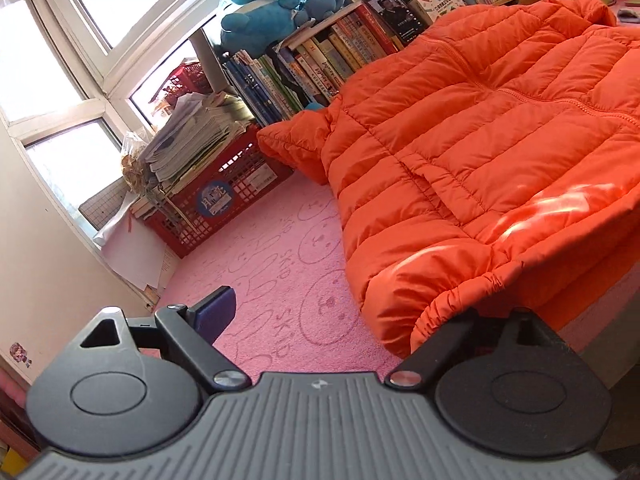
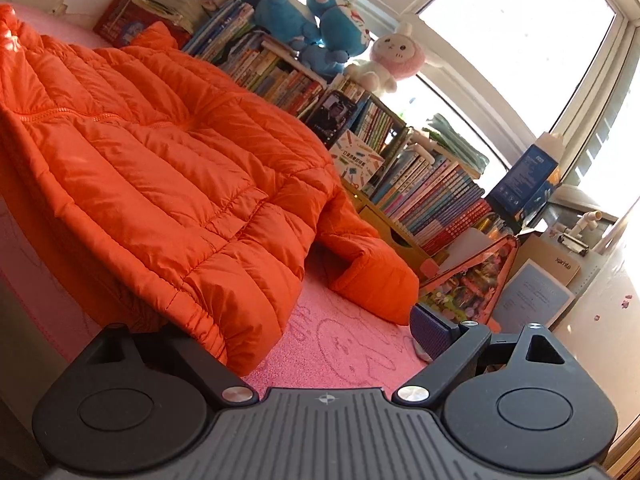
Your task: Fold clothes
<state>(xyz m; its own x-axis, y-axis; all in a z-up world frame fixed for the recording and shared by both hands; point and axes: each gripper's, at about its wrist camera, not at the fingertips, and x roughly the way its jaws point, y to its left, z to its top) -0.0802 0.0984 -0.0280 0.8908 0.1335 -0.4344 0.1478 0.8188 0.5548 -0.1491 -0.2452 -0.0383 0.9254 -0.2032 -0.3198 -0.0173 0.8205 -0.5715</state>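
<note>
Orange puffer jacket [image 1: 460, 152] lies spread, zip up, on pink-covered tabletop [image 1: 280, 272], hem overhanging near edge. Left claw [image 1: 344, 320] and right claw [image 2: 304, 336] both wide, empty, at hem corners. Judged light, puffy, slippery shell; pinch hem corners/sleeve [image 2: 372, 272] cuffs.

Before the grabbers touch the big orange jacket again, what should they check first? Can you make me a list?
1. Left gripper open: ok, jaws wide, nothing pinched.
2. Right gripper open: ok, jaws wide, nothing pinched.
3. Orange jacket lying spread on the pink cover: ok.
4. Sleeves folded in: not ok, one sleeve sticks out beside the body.
5. Hem on the surface: not ok, its bottom edge hangs over the near side.
6. Zipper fully closed: cannot tell.
</note>
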